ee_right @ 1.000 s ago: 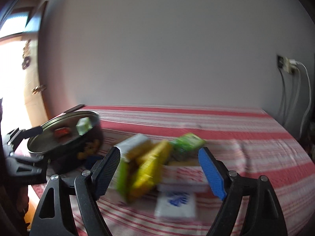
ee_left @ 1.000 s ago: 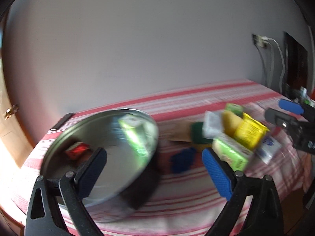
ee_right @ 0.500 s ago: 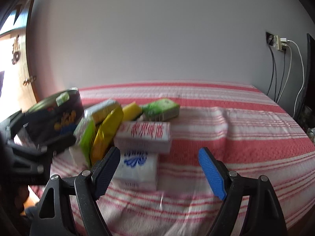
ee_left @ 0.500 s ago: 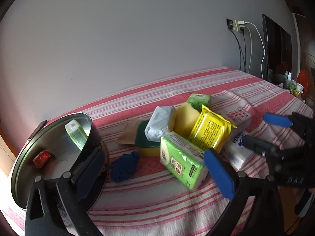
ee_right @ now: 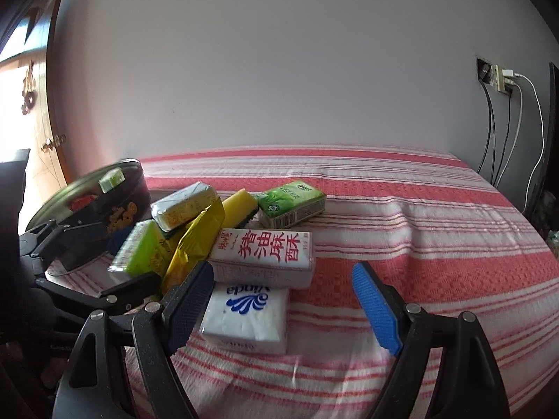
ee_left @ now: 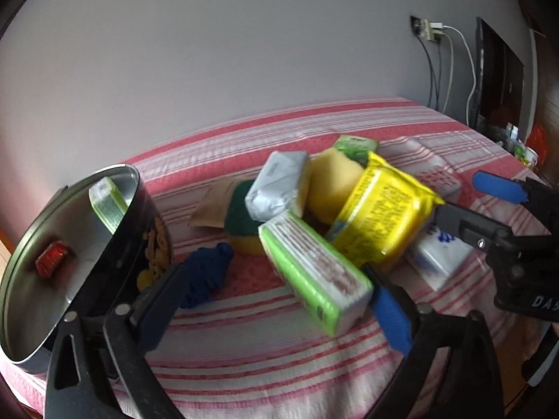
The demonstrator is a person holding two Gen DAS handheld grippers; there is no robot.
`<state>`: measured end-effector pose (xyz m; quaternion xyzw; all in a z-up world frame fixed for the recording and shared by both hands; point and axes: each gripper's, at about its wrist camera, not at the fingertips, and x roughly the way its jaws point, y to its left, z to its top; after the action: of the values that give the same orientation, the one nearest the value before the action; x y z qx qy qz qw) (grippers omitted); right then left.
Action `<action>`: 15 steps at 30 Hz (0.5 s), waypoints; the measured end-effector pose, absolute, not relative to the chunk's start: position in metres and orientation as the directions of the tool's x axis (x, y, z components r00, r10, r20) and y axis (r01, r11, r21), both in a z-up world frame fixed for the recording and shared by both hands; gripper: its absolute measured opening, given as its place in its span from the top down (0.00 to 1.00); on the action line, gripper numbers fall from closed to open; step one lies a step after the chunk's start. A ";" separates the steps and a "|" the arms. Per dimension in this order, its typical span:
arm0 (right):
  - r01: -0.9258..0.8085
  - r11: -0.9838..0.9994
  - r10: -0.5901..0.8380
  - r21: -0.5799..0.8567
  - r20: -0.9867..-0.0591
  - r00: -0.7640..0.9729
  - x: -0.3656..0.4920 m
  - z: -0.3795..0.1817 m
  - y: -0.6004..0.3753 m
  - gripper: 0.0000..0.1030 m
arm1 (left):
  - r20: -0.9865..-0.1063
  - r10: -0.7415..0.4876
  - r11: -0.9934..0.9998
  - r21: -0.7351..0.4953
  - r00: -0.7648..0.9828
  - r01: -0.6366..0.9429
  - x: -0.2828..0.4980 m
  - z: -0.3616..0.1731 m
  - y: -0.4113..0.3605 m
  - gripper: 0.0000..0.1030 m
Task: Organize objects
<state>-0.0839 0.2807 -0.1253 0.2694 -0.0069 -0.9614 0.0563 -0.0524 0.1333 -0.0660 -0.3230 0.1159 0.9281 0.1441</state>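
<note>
Left wrist view: closing jaws empty; green pack (ee_left: 314, 269) blurred. Right jaws wide, tissue pack (ee_right: 246, 317) half hidden.

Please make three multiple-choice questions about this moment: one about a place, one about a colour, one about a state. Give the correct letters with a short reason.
1. Where does the small red packet lie?
A. inside the round tin
B. on the white tissue pack
C. beside the wall socket

2. What colour is the pack between the green pack and the white tissue pack?
A. purple
B. yellow
C. black

3. What is between the fingers of the right gripper?
A. the sponge
B. the blue cloth
C. nothing gripped

Answers: 1 A, it lies on the tin's floor. 2 B, the yellow pack. 3 C, the fingers stand apart.
</note>
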 end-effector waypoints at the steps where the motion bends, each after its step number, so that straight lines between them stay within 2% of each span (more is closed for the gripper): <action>1: 0.104 -0.994 -0.112 0.044 -0.522 -0.846 -0.085 -0.125 0.279 0.19 | -0.634 0.190 -0.933 0.120 -0.749 -0.339 -0.052 -0.067 0.134 0.08; 4: 0.111 -0.993 -0.116 0.040 -0.531 -0.839 -0.091 -0.126 0.273 0.19 | -0.646 0.199 -0.933 0.106 -0.737 -0.345 -0.055 -0.067 0.133 0.10; 6: 0.108 -0.994 -0.105 0.026 -0.540 -0.835 -0.096 -0.126 0.270 0.19 | -0.664 0.177 -0.931 0.127 -0.726 -0.343 -0.056 -0.069 0.136 0.16; 15: 0.115 -0.993 -0.117 0.041 -0.578 -0.808 -0.110 -0.123 0.266 0.19 | -0.663 0.151 -0.934 0.149 -0.734 -0.326 -0.063 -0.065 0.135 0.18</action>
<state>-0.1096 0.2664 -0.1225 0.3042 -0.0021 -0.9507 0.0609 -0.0627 0.1345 -0.0650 -0.3413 0.1284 0.9221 0.1292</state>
